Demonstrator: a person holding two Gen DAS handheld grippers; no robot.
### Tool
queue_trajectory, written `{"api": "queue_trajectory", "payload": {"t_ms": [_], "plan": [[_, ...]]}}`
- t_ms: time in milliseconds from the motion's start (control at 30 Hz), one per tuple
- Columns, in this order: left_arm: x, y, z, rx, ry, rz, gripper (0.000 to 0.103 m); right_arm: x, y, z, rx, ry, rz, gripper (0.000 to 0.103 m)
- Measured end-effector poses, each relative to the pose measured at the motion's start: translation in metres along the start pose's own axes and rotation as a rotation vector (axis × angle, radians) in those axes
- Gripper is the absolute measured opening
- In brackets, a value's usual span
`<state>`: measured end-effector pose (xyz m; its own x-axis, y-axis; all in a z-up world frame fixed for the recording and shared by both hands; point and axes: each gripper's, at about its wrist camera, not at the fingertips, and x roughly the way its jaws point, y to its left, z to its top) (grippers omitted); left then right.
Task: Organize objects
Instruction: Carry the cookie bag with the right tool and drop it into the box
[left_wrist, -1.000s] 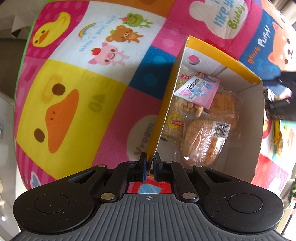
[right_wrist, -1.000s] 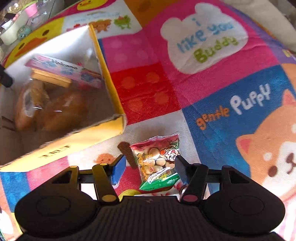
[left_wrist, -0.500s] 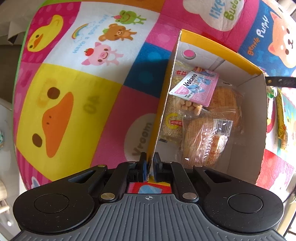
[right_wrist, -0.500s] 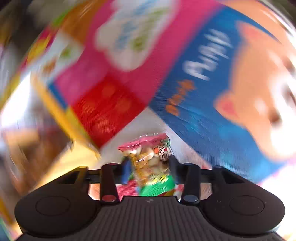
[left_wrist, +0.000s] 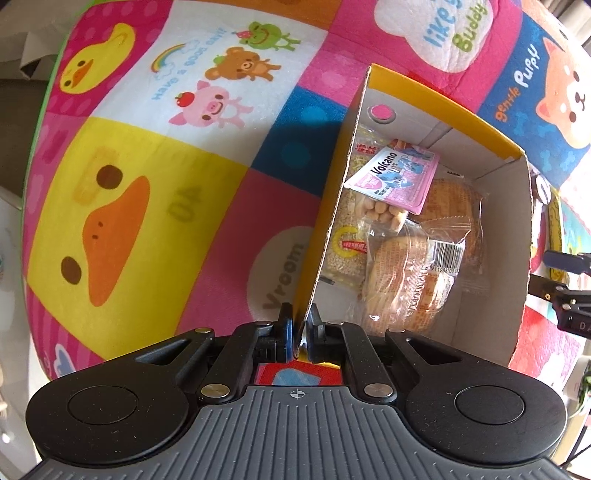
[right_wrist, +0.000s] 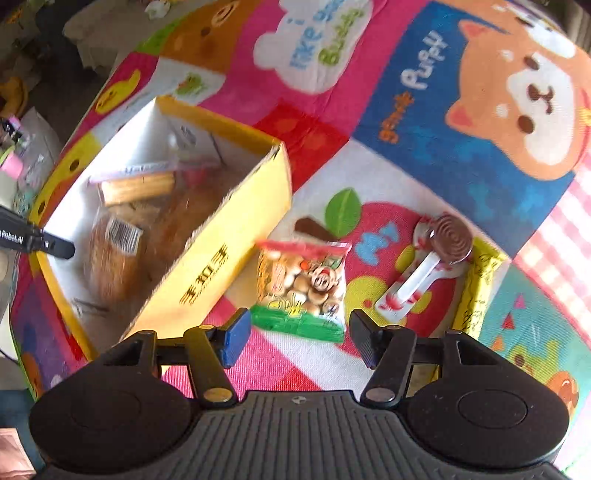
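A yellow cardboard box (left_wrist: 334, 206) with white inner walls stands on a colourful cartoon play mat (left_wrist: 155, 177). It holds several snack packs, with a pink Volcano pack (left_wrist: 397, 177) on top. My left gripper (left_wrist: 300, 332) is shut on the box's near wall edge. In the right wrist view the box (right_wrist: 229, 243) is at the left. A snack bag of round biscuits (right_wrist: 304, 286) lies on the mat in front of my open right gripper (right_wrist: 300, 338), apart from the fingers. A swirl lollipop (right_wrist: 441, 247) lies to its right.
A yellow wrapper (right_wrist: 476, 291) lies right of the lollipop. The mat's edge and floor clutter (right_wrist: 18, 162) are at the far left of the right wrist view. The right gripper's fingers (left_wrist: 561, 258) show beyond the box in the left wrist view.
My right gripper has opened and drawn back; the biscuit bag, gripped half a second ago, now lies loose on the mat. The left gripper stays shut on the box wall.
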<state>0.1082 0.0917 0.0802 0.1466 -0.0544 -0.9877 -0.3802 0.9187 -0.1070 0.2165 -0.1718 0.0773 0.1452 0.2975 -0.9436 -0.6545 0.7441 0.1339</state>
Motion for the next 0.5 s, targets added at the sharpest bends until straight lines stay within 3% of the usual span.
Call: {"api": "queue_trajectory", "payload": {"t_ms": [100,200,300,500], "plan": [[-0.001,0.002,-0.003,-0.001,-0.004,-0.009,0.009,0.004,-0.001,0.009,0.035,-0.007,0.011,0.060],[0.000,0.002,-0.004,0.010,-0.005,-0.014,0.009,0.016,0.004,0.020,-0.019,-0.022,-0.034,0.074],[-0.001,0.000,-0.006,0.028,-0.007,-0.011,0.009,0.033,0.001,0.031,-0.035,0.004,-0.065,0.075],[0.004,-0.001,-0.010,0.045,0.009,0.004,0.009,0.043,-0.003,0.034,0.022,0.035,0.007,0.074]]}}
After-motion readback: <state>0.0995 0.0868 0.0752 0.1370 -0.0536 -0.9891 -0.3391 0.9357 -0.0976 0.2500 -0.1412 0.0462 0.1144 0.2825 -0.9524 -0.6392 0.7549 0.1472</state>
